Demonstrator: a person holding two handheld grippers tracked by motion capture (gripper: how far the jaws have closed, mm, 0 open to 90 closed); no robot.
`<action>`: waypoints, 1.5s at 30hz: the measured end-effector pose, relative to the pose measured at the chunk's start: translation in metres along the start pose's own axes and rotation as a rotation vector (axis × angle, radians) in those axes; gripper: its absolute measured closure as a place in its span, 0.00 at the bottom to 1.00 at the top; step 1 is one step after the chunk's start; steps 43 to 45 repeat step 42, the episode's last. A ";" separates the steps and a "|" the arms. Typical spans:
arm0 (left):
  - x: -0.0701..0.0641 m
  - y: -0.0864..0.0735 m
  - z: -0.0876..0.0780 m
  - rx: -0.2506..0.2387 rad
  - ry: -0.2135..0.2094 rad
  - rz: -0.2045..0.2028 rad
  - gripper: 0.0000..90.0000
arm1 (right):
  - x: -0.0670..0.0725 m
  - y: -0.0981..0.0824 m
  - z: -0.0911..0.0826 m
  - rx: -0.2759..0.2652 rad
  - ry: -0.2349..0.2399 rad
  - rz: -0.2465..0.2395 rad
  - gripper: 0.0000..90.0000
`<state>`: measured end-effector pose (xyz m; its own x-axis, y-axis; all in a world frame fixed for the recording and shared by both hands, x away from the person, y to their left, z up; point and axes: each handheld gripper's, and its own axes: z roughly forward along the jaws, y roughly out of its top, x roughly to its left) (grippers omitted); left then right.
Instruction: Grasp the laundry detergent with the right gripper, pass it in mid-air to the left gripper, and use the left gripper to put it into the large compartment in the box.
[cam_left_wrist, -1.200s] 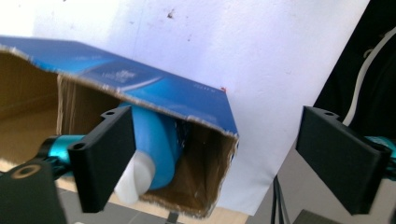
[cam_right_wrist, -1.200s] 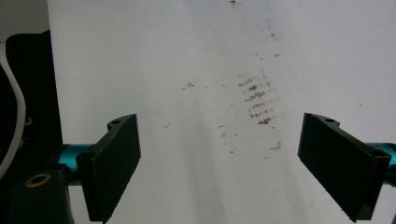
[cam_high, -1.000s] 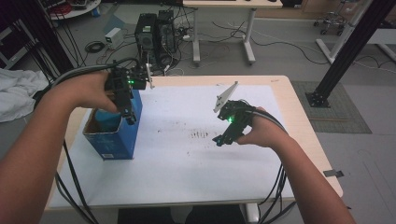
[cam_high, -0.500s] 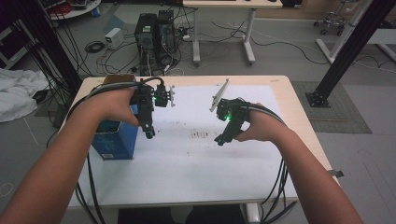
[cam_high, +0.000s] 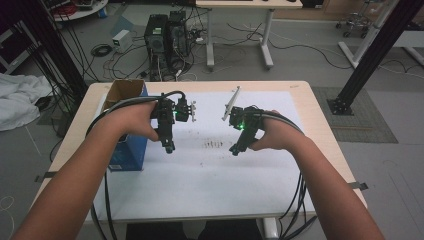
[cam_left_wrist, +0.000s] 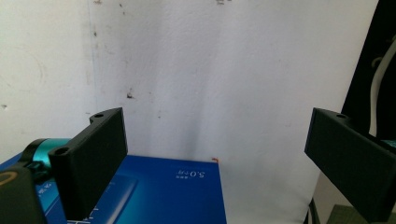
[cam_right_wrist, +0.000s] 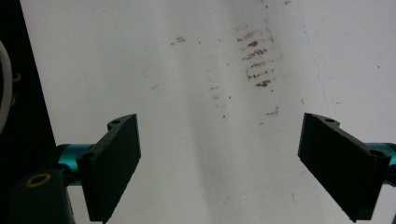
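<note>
Two grippers, left and right, jaws wide apart, nothing between, beside blue box.

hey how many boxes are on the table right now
1. A blue box with an open brown top stands at the table's left edge, partly behind the person's left forearm. Its blue printed face also shows low in the left gripper view.

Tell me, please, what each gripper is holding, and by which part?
Nothing: the left gripper and right gripper are both open and empty above the white sheet.
</note>
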<state>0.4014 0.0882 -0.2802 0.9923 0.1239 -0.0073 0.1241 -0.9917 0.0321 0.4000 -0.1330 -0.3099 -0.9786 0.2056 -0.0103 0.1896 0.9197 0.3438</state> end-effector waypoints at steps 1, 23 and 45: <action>0.000 0.000 0.000 -0.003 0.001 0.002 0.06 | 0.000 0.000 0.000 0.004 -0.001 0.005 0.14; 0.003 0.003 0.004 -0.037 -0.014 0.001 0.06 | -0.004 -0.005 0.001 0.017 -0.008 0.015 0.14; 0.003 0.004 0.005 -0.037 -0.015 0.003 0.06 | -0.003 -0.006 -0.001 0.020 -0.007 0.023 0.14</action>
